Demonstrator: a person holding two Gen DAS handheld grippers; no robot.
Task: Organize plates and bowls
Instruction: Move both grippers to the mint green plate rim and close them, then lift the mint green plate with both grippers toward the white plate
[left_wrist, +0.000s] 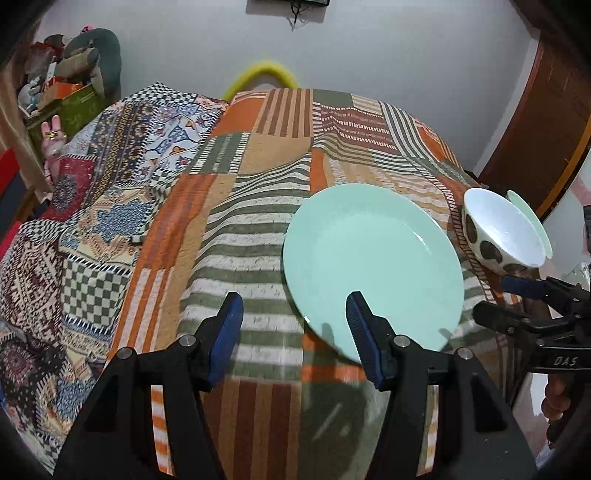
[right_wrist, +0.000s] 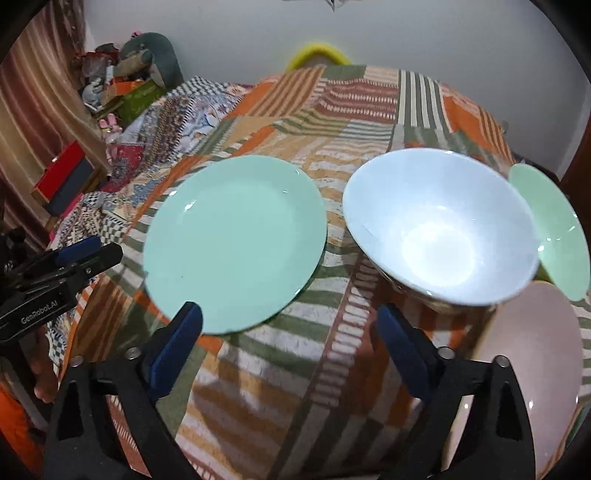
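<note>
A large mint-green plate (left_wrist: 373, 266) lies on the patchwork quilt; it also shows in the right wrist view (right_wrist: 236, 240). My left gripper (left_wrist: 293, 310) is open and empty, its right finger over the plate's near rim. A white bowl with dark spots (left_wrist: 498, 229) stands to the plate's right, and it fills the right wrist view (right_wrist: 439, 225). A second mint-green plate (right_wrist: 554, 229) lies behind the bowl. A pale pink plate (right_wrist: 532, 362) lies at the near right. My right gripper (right_wrist: 290, 326) is open and empty, in front of the bowl and the large plate.
The quilt (left_wrist: 258, 236) covers a bed that drops away at the right edge. The right gripper's body (left_wrist: 546, 306) shows at the right of the left wrist view. Boxes and soft toys (left_wrist: 62, 85) are piled at the far left. A wooden door (left_wrist: 546, 110) stands at the right.
</note>
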